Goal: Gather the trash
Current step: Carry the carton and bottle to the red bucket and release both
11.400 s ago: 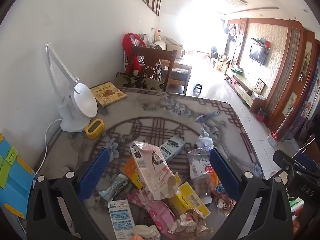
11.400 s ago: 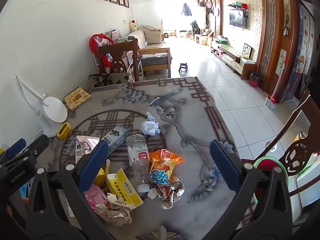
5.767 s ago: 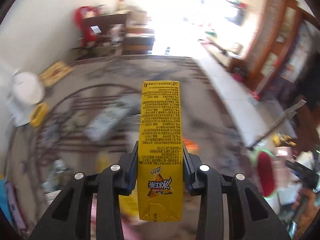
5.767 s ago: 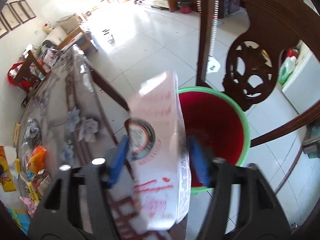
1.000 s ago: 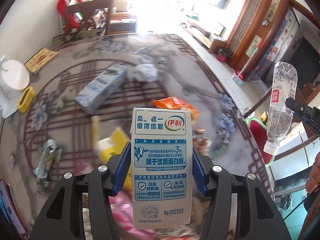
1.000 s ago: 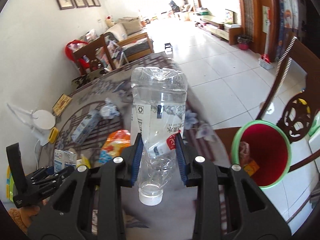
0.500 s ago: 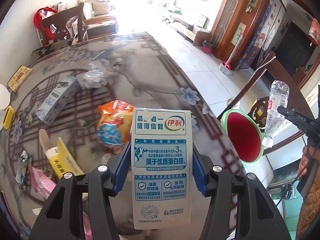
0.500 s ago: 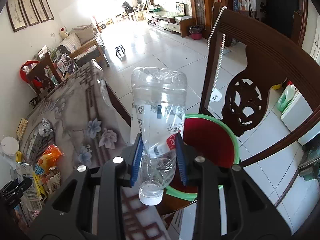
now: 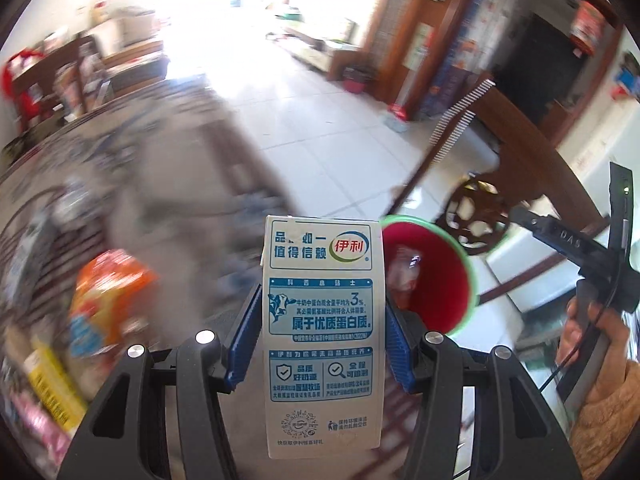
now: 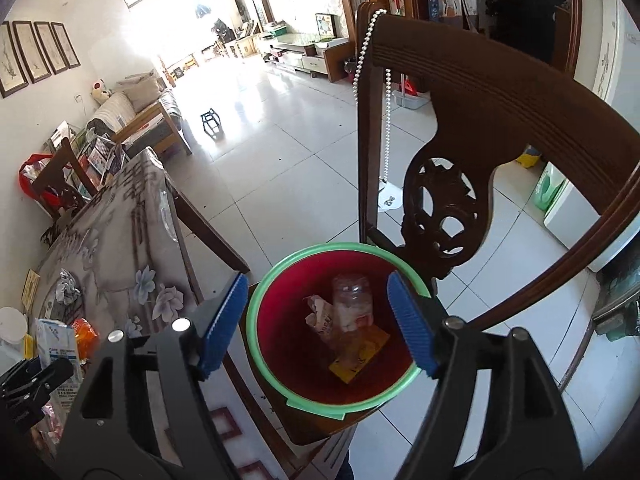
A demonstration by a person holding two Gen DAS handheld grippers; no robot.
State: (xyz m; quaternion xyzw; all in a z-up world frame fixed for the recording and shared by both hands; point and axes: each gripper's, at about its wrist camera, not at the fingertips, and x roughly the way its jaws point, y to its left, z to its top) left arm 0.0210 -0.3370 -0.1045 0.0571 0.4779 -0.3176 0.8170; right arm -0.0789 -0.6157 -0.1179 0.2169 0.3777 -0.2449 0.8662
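My left gripper [image 9: 318,336] is shut on a white and blue milk carton [image 9: 320,320], held upright above the table edge, just left of the red bin with a green rim [image 9: 436,280]. My right gripper [image 10: 316,324] is open and empty, directly above the same bin [image 10: 280,292]. Inside the bin lie a clear plastic bottle [image 10: 352,308], a crumpled carton [image 10: 320,316] and a yellow box [image 10: 360,354]. The carton in my left gripper also shows in the right wrist view [image 10: 56,348].
The bin stands on a dark wooden chair [image 10: 460,128] beside the patterned table [image 10: 120,248]. An orange snack bag [image 9: 108,292], a yellow box [image 9: 52,384] and other wrappers lie on the table. White tiled floor [image 10: 280,140] stretches beyond.
My right gripper has opened and the plastic bottle has dropped into the bin. My left gripper has carried the milk carton right, closer to the bin.
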